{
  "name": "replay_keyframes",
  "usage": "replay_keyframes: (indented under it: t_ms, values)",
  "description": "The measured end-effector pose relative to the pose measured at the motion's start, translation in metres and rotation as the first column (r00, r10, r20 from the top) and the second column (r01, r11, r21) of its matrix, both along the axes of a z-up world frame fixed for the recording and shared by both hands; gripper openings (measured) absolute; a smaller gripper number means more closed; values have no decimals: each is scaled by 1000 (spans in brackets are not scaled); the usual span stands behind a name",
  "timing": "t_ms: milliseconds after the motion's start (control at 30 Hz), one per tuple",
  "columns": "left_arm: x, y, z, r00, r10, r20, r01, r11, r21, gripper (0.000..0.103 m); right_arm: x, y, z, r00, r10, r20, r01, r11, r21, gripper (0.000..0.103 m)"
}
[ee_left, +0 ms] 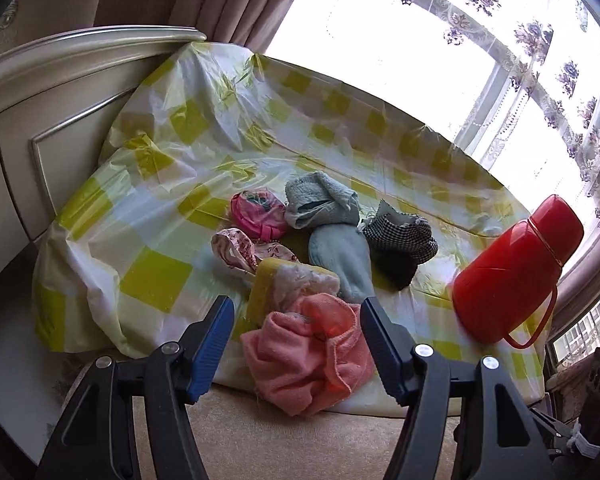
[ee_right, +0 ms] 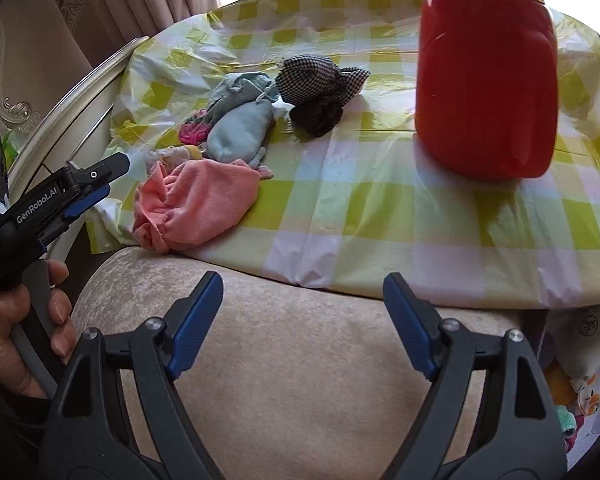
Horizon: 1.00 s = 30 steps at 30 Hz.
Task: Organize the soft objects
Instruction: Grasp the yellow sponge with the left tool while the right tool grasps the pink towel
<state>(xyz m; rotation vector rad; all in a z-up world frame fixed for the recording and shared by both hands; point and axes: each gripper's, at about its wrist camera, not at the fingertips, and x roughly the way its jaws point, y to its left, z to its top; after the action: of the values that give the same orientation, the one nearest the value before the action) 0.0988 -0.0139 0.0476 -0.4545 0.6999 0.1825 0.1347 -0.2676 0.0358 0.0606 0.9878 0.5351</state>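
**Soft things piled on the checked cloth**

The left gripper was part open and held nothing, with the pink towel just in front of it. The right gripper was open wide and empty, over a beige cushion. Blue socks and a checked cloth bundle lay near a red flask on the tablecloth.

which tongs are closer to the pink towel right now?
Left. The left tongs hang open right at the pink towel, which shows between the fingers. The right tongs sit back over the beige cushion, off to the towel's right.
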Motion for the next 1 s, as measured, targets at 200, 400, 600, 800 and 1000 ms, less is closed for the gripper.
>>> replay_keyframes:
  t_ms: [200,400,600,800,1000]
  values:
    - [10,23,-11,1000,0,-12,-1,994,-108,72,12,51,-7,996,83,-28,-83,996,19,85]
    - [37,36,-30,997,-64,-42,53,972,-228,79,22,88,-13,989,141,-50,-139,990,37,86]
    - [57,47,-51,994,-77,-74,48,942,-331,79,32,113,-18,984,167,-66,-166,986,20,87]
    - [64,54,-67,993,-85,-79,47,916,-399,64,44,131,-27,979,186,-89,-185,983,16,87]
    - [62,50,-67,993,-104,-56,73,917,-393,49,56,145,-35,976,194,-103,-192,981,30,87]
